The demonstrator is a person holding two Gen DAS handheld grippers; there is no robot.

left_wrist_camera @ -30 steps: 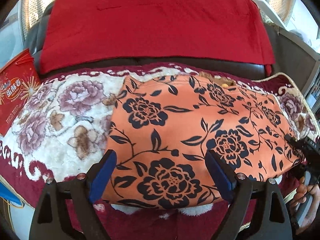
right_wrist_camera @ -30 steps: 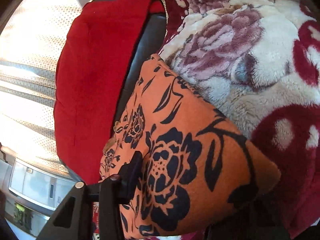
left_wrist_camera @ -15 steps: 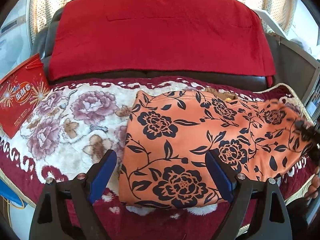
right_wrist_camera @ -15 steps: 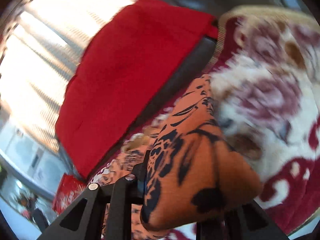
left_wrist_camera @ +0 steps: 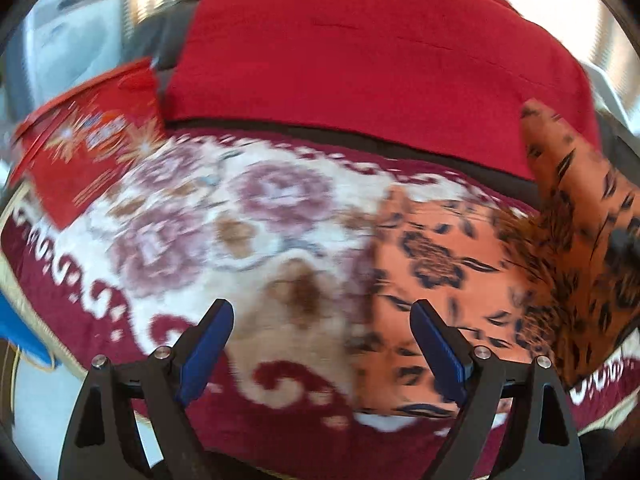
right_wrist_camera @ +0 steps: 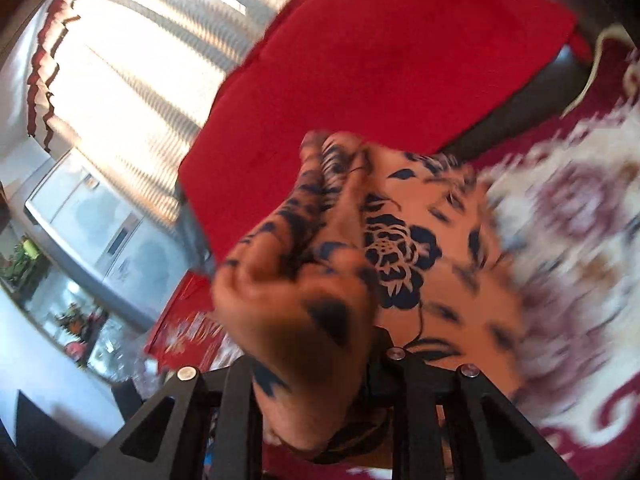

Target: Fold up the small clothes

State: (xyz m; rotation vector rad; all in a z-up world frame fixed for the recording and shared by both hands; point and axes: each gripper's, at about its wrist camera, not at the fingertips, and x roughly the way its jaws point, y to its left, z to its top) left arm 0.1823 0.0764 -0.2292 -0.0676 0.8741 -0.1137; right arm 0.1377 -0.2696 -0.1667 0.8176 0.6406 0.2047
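The orange garment with black flowers (left_wrist_camera: 448, 272) lies on the floral blanket (left_wrist_camera: 240, 216) at the right of the left wrist view, one end raised (left_wrist_camera: 576, 200). My left gripper (left_wrist_camera: 322, 344) is open and empty, its blue pads (left_wrist_camera: 208, 340) over the blanket left of the garment. My right gripper (right_wrist_camera: 320, 364) is shut on a bunched end of the garment (right_wrist_camera: 304, 288) and holds it up; its fingertips are hidden by cloth. The rest of the garment (right_wrist_camera: 420, 248) hangs down to the blanket.
A red cloth (left_wrist_camera: 360, 48) covers the dark sofa back. A red printed bag (left_wrist_camera: 88, 140) lies at the blanket's left end. Curtains (right_wrist_camera: 120, 72) and a grey appliance (right_wrist_camera: 92, 220) stand behind the sofa.
My right gripper has lifted the garment's right end up and over toward the left. My left gripper has shifted left, off the garment and over bare blanket.
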